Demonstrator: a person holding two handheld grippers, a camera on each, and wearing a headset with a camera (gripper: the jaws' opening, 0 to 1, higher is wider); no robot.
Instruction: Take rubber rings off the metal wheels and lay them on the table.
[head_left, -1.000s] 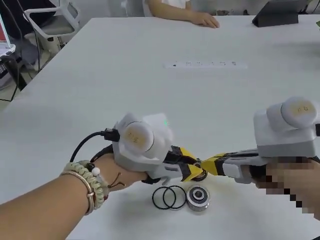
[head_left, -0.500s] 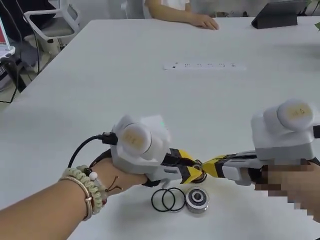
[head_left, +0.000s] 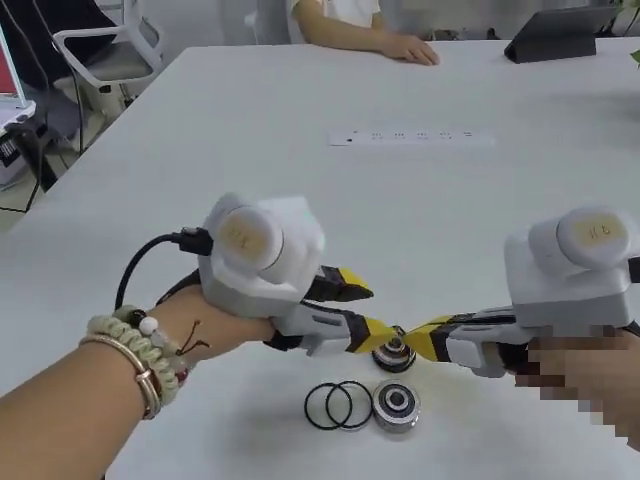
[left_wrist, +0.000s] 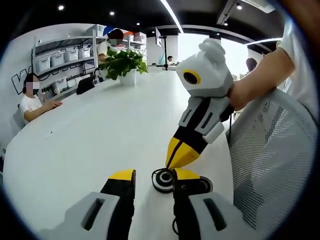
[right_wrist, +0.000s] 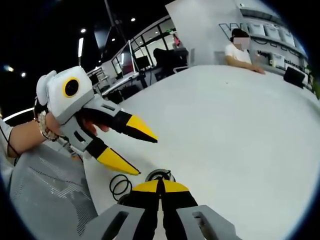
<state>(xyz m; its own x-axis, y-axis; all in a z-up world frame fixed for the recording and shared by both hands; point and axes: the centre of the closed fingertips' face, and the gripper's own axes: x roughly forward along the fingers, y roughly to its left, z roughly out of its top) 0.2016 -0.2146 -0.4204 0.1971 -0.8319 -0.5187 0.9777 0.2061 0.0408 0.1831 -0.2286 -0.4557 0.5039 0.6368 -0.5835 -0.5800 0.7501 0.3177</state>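
Two rings (head_left: 338, 405) lie on the desk (head_left: 250, 150) beside a wheel (head_left: 396, 404). Just beyond sits a second wheel (head_left: 393, 353). The left claw (head_left: 385, 314) has just sprung wide open, empty, letting go. The right claw (head_left: 412, 338) stays pinched shut at its rim, probably tugging its ring.

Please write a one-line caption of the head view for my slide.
Open left gripper and shut right gripper meet at a metal wheel; two rubber rings lie beside another wheel.
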